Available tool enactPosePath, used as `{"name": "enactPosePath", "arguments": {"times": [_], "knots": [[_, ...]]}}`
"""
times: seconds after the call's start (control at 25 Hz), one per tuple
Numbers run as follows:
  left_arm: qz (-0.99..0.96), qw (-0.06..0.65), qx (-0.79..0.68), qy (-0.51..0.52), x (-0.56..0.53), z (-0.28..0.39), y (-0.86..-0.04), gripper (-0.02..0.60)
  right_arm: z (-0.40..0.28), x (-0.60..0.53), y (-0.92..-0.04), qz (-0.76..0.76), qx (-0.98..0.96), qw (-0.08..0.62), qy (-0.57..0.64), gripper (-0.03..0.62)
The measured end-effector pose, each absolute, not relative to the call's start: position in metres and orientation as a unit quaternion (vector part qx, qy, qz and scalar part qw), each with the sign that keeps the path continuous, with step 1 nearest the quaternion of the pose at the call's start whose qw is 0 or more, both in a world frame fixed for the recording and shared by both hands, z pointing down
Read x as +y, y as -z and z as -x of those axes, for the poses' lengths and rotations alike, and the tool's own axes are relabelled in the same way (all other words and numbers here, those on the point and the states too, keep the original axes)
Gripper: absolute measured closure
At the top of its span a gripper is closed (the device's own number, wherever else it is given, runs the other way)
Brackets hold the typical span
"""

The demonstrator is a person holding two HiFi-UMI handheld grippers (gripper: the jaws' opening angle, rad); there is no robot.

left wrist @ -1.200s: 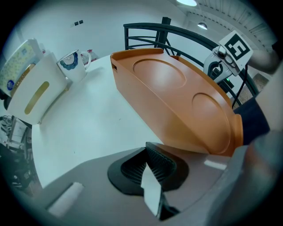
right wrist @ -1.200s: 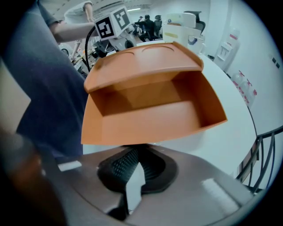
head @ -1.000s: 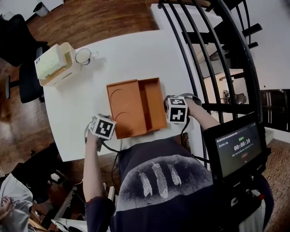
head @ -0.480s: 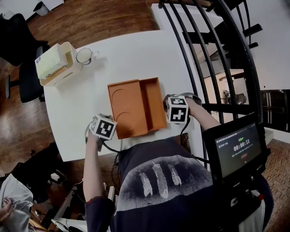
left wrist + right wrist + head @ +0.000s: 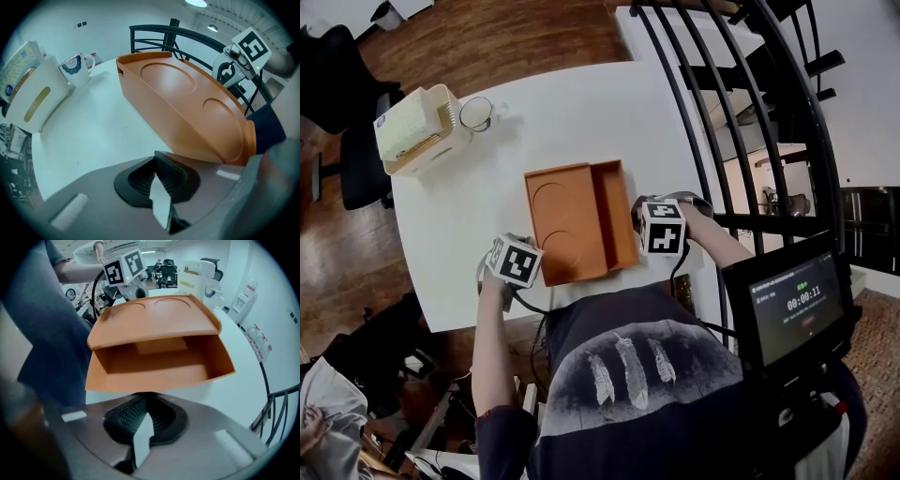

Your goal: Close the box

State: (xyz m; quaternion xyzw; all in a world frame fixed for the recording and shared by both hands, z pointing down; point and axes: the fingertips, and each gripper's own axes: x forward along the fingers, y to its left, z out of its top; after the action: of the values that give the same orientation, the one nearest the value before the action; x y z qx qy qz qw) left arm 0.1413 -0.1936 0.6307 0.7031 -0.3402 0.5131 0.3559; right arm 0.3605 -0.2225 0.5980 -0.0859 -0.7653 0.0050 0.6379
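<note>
An orange box (image 5: 617, 211) lies on the white table (image 5: 562, 112), its hinged lid (image 5: 562, 220) tilted up over the left part of the tray. The left gripper view shows the lid's outer face (image 5: 187, 108) with two round embossings, leaning away. The right gripper view shows the open tray (image 5: 154, 364) under the half-lowered lid (image 5: 154, 322). My left gripper (image 5: 525, 267) sits at the lid's near-left corner, jaws shut (image 5: 161, 187) and holding nothing. My right gripper (image 5: 647, 225) is at the tray's right wall, also shut (image 5: 143, 420) with nothing in it.
A white holder with papers (image 5: 414, 129) and a mug (image 5: 474, 114) stand at the table's far left. A black railing (image 5: 712, 112) runs along the table's right side. A timer screen (image 5: 792, 305) is mounted at the lower right. An office chair (image 5: 347, 169) stands left of the table.
The lid has swung a little further right over the tray, so less of the tray shows. The right gripper has shifted slightly; the left has barely moved.
</note>
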Motion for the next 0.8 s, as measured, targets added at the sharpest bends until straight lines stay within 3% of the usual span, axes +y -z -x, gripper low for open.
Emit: {"name": "enactPosePath", "arguments": {"times": [0.8], "knots": [[-0.707, 0.361, -0.337, -0.507, -0.194, -0.143, -0.628, 0.566, -0.337, -0.217, -0.593, 0.099, -0.774, 0.626, 0.004, 0.589]]}}
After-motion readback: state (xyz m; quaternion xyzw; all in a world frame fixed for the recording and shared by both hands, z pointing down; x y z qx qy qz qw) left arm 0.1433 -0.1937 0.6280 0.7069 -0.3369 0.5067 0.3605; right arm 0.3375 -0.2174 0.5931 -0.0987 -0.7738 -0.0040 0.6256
